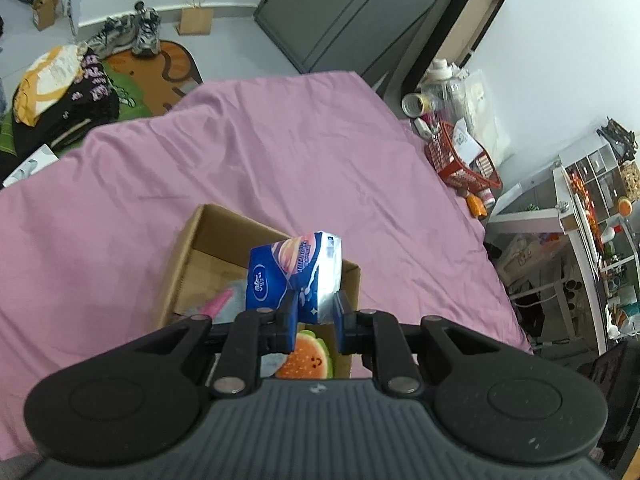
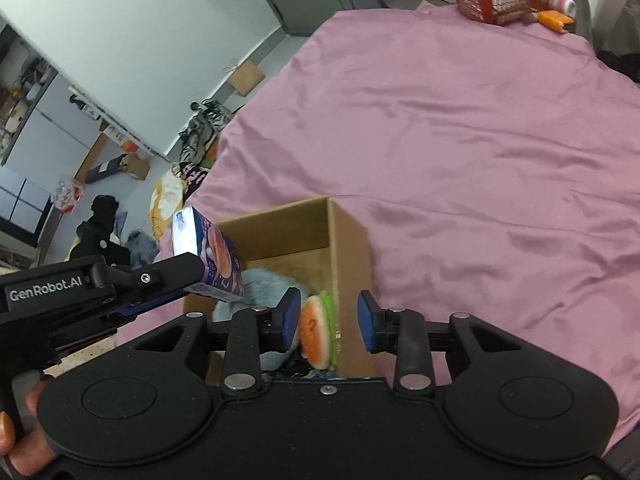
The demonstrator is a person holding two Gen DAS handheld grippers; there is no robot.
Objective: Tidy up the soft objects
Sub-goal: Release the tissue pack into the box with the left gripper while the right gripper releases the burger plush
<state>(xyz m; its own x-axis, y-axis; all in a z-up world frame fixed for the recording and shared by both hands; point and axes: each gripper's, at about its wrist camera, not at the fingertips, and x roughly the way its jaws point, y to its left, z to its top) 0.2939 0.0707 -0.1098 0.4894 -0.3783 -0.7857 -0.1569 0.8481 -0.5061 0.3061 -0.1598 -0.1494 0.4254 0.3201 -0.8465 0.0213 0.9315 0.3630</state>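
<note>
My left gripper (image 1: 314,312) is shut on a blue tissue pack (image 1: 294,276) and holds it over an open cardboard box (image 1: 188,240) on the pink bedsheet. The right wrist view shows the same tissue pack (image 2: 212,254) clamped in the left gripper (image 2: 188,276) above the cardboard box (image 2: 348,240). Inside the box lie a watermelon-slice plush (image 1: 306,358), a pink item (image 1: 218,304) and a grey-blue fluffy toy (image 2: 264,286). My right gripper (image 2: 328,316) stands open over the box's near right corner, just above the watermelon plush (image 2: 316,332), holding nothing.
The pink bedsheet (image 1: 280,148) spreads wide beyond the box. A red basket (image 1: 460,160) with clutter sits at the bed's far right corner. Clothes (image 1: 64,92), shoes (image 1: 128,32) and paper bags lie on the floor at left. Shelving (image 1: 592,220) stands at the right.
</note>
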